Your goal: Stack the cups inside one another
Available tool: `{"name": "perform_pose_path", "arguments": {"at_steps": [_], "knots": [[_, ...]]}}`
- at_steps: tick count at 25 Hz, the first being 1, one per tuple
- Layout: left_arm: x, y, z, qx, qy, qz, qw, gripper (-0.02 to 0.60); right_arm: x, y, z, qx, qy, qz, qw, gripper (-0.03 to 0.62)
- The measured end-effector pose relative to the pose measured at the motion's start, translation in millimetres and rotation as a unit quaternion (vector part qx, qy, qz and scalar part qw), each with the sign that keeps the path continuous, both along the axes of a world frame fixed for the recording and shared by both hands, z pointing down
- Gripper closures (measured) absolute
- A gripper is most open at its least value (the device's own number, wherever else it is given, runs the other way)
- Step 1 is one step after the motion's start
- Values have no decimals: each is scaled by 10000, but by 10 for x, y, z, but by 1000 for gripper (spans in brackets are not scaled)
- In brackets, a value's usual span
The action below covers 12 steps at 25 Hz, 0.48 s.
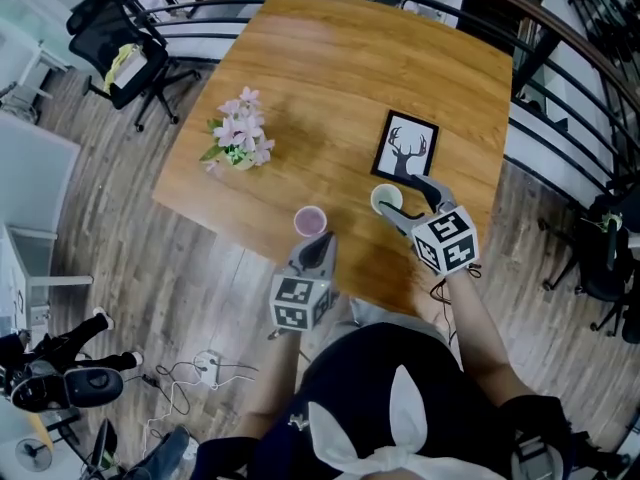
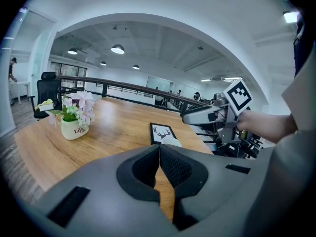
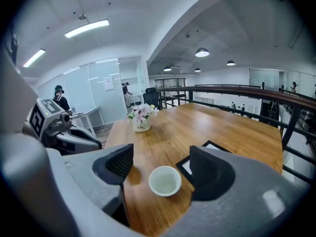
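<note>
A pink cup (image 1: 311,221) stands near the table's front edge, just ahead of my left gripper (image 1: 317,240), whose jaws are shut with nothing between them. In the left gripper view (image 2: 159,154) the pink cup is hidden. To its right stands a white cup (image 1: 387,200) beside the deer picture. My right gripper (image 1: 400,200) hovers over it, open. In the right gripper view the white cup (image 3: 165,180) sits upright and empty on the wood below the spread jaws (image 3: 161,158), touching neither pad. The white cup (image 2: 170,141) also peeks over the left jaws.
A framed deer picture (image 1: 406,146) lies flat just behind the white cup. A small pot of pink flowers (image 1: 238,138) stands at the table's left. The wooden table (image 1: 350,68) stretches bare beyond. An office chair (image 1: 125,63) and railing stand past the far edge.
</note>
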<state>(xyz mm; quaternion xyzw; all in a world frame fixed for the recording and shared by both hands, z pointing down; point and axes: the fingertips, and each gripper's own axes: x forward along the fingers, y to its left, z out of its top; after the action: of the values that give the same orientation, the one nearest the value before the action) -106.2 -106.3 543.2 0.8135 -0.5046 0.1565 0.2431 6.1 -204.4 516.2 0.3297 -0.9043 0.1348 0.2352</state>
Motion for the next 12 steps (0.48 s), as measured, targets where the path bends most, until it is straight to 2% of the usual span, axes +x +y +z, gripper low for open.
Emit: {"name": "perform_pose_path", "arguments": {"at_steps": [6, 12], "knots": [[-101, 69, -109, 124, 8, -180, 9998, 563, 41, 240, -303, 171, -337, -1, 9993, 246], [-188, 237, -182, 196, -30, -329, 9993, 563, 67, 496, -434, 264, -443, -61, 9987, 246]]}}
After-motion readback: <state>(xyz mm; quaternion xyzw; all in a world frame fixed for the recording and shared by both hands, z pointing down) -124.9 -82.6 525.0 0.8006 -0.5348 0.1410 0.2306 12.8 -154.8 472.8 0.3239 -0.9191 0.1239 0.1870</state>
